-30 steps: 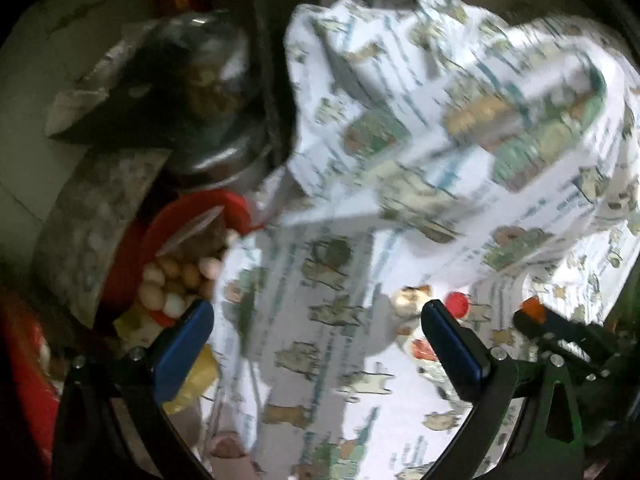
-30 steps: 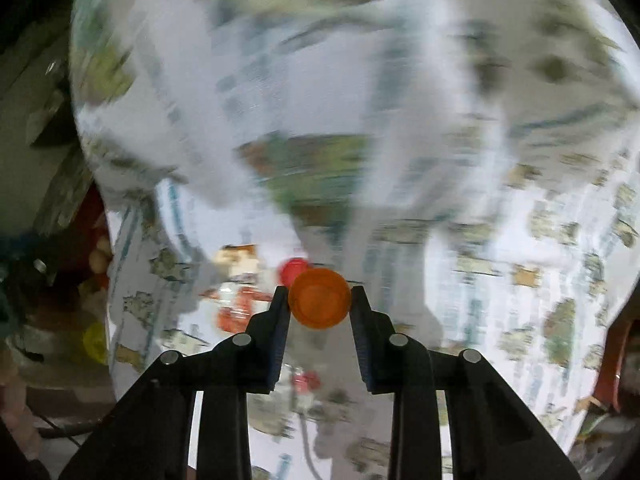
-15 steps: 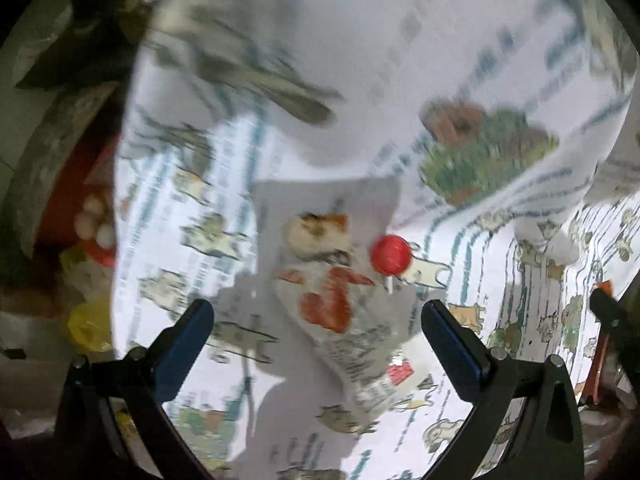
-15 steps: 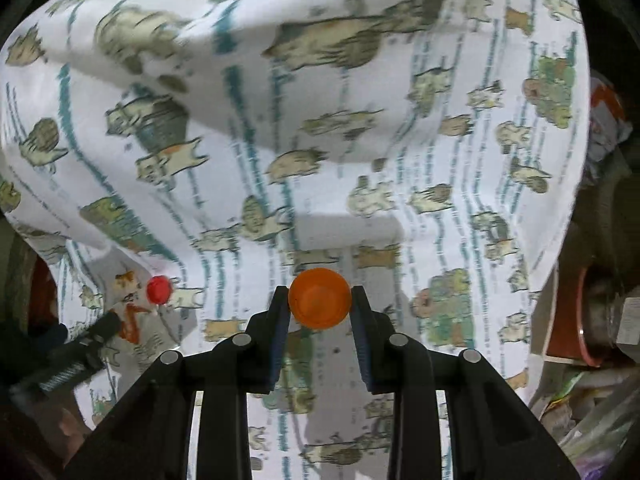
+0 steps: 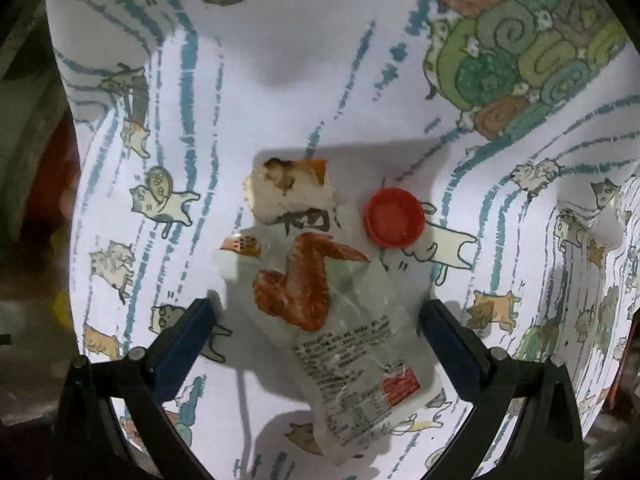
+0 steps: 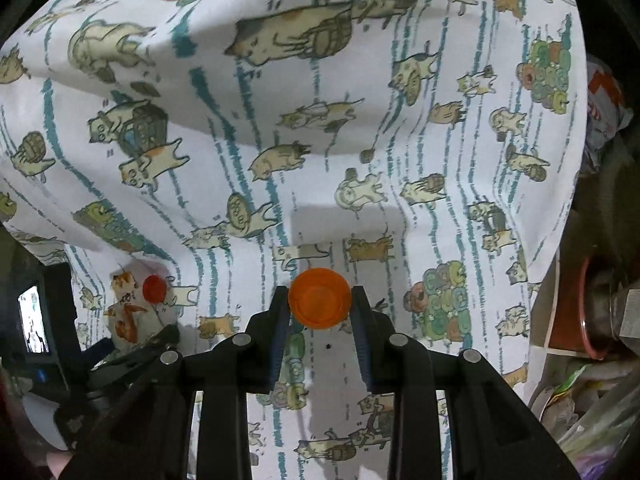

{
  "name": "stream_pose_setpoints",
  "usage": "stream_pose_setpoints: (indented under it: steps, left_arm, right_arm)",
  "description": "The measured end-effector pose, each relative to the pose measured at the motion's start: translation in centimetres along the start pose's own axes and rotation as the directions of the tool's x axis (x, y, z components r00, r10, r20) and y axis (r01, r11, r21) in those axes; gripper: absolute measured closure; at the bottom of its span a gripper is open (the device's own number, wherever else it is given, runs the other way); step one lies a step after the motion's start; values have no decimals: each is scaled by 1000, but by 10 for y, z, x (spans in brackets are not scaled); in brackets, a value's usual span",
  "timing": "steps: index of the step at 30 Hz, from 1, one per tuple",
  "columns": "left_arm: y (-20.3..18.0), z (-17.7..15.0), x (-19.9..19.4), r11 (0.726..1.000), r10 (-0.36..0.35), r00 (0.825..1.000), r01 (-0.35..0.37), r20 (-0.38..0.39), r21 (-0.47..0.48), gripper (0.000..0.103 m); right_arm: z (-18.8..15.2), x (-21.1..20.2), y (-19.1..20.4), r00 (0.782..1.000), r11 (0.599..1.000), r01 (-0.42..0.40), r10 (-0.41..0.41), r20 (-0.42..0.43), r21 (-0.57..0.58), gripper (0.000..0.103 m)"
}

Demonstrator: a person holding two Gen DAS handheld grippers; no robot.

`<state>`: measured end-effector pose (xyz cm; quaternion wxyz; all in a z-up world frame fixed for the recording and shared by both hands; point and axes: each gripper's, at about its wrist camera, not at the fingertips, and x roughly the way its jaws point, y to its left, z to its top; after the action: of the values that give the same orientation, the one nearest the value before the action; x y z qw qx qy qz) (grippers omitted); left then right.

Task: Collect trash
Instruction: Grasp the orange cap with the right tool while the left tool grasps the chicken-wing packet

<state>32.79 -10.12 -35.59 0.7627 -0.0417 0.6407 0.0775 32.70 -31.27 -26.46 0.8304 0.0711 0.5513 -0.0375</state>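
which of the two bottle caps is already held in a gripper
The orange cap, clamped between the right gripper fingers. The red cap lies loose on the cat-print cloth beside the chicken-wing wrapper.

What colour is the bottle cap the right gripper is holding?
Orange. The bottle cap sits pinched in the right gripper; the right wrist view shows it best.

small print on the snack wrapper (image 5: 340, 340) is too blurred to read.

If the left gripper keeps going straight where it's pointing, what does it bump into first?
Most likely the snack wrapper lying on the cat-print cloth. The left gripper is open and straddles it; the red cap sits further off.
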Motion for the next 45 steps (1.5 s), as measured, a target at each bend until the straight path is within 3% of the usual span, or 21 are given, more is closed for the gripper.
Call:
stream_pose_setpoints:
  steps: [6,18,21,25,27,31,34,39,45]
  left_arm:
    - [1,-6,-1,1000,-8,999,8,36,14,0]
    - [49,-41,-4,996,-26,998,30,-53,86,0]
    - [49,-47,-7,988,-34,999,39,-36,149,0]
    - [39,-45,-10,987,-39,999,41,-20,155,1]
    - [24,-44,-13,983,-48,999,45,13,176,6]
    - [4,-50,-27,967,-70,997,59,35,248,48]
    - [-13,-54,-30,956,-77,997,66,28,287,50]
    - [-8,-59,-52,952,-121,991,99,59,289,51]
    - [8,-66,-109,941,-200,962,137,186,308,51]
  right_arm:
    - [-8,-6,14,1000,997,7,-6,16,-72,71]
    - [-14,-2,-9,999,999,34,-35,-15,-32,71]
    - [-17,-3,-7,999,998,41,-42,-16,-47,71]
    - [-21,0,-5,998,996,61,-63,-20,-61,71]
    - [-22,1,-6,998,997,63,-64,-26,-55,71]
    - [-22,1,-8,998,997,64,-66,-26,-52,71]
    - [-21,-2,-8,998,997,64,-65,-17,-52,71]
    - [-20,-4,-7,998,997,64,-64,-12,-51,71]
    - [-26,-17,3,999,997,34,-33,14,-69,71]
